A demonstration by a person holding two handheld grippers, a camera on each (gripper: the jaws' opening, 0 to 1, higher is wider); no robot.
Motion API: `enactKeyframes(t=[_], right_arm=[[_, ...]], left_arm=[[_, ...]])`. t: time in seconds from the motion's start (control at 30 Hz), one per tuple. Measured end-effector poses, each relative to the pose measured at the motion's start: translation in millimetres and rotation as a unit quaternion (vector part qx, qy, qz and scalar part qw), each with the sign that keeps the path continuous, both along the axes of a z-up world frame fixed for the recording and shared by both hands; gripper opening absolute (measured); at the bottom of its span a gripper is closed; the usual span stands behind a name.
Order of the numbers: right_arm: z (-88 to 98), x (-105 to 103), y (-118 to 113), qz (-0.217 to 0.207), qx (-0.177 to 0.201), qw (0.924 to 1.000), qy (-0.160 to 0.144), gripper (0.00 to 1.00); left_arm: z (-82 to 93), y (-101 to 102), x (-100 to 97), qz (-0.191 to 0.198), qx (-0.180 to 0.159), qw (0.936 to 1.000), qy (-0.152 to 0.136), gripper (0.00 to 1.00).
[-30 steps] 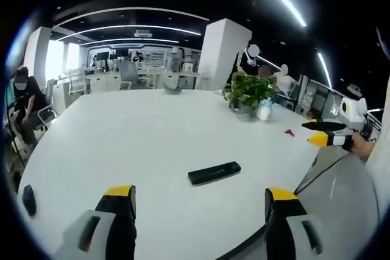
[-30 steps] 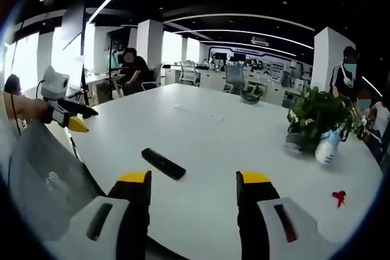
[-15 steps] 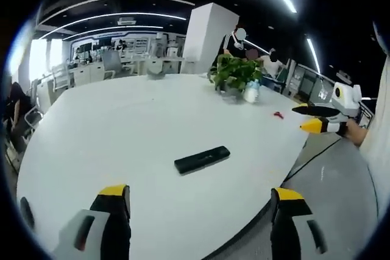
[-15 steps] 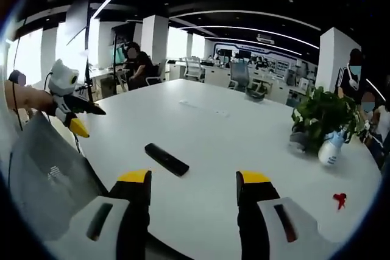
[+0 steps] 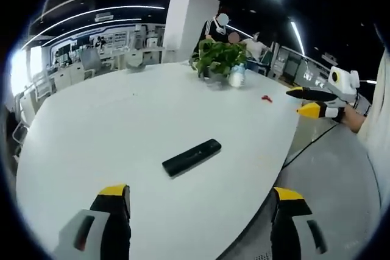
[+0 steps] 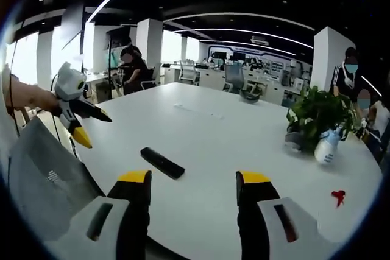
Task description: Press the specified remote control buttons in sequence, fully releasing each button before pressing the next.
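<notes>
A black remote control (image 5: 191,156) lies flat on the white table (image 5: 109,132), ahead of my left gripper (image 5: 198,202), whose yellow-tipped jaws stand wide apart with nothing between them. In the right gripper view the same remote control (image 6: 162,162) rests near the table's front edge, just ahead and left of my right gripper (image 6: 194,187), which is open and empty. The right gripper (image 5: 309,101) also hangs beyond the table's edge at the right of the left gripper view. The left gripper (image 6: 84,125) shows at the left of the right gripper view, open, off the table.
A potted plant (image 6: 319,115) with a white spray bottle (image 6: 327,145) stands at the table's far side. A small red object (image 6: 338,196) lies near it. Office chairs, desks and seated and standing people fill the background. A grey floor mat (image 6: 46,181) lies beside the table.
The left gripper view has swung, so the remote sits lower and more to the left. In the right gripper view the left gripper has moved rightward, closer to the table.
</notes>
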State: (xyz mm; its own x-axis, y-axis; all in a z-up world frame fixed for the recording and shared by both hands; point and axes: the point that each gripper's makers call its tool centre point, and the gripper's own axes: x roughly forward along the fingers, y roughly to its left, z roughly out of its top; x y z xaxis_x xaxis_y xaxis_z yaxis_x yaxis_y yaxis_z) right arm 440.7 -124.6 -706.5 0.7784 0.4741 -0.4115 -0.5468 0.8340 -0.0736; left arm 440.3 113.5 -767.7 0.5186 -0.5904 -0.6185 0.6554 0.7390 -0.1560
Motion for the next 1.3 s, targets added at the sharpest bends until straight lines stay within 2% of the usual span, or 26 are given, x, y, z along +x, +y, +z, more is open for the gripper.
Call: enactKeyframes(t=[0.33, 0.67, 0.83, 0.97, 1.3], right_arm=[[1.2, 1, -2, -0.005, 0.002, 1.0, -0.002, 0.58], [0.0, 0, 0, 0.0, 0.0, 1.0, 0.0, 0.57], [0.2, 0, 0, -0.001, 0.001, 1.0, 0.0, 0.57], [0.3, 0, 0, -0.001, 0.001, 1.0, 0.0, 0.58], [0.5, 0, -1, -0.001, 0.002, 1.0, -0.001, 0.57]], left_arm=[[-19.5, -5, 2.9, -0.058, 0.043, 0.9972, 0.017, 1.0], [-36.6, -4, 1.2, -0.116, 0.104, 0.9876, 0.018, 0.99], [-40.2, -4, 5.3, -0.122, 0.112, 0.9858, 0.027, 0.94], [-42.7, -6, 8.5, -0.125, 0.112, 0.9853, 0.033, 0.94], [-51.0, -15, 16.0, -0.15, 0.131, 0.9792, 0.035, 0.94]])
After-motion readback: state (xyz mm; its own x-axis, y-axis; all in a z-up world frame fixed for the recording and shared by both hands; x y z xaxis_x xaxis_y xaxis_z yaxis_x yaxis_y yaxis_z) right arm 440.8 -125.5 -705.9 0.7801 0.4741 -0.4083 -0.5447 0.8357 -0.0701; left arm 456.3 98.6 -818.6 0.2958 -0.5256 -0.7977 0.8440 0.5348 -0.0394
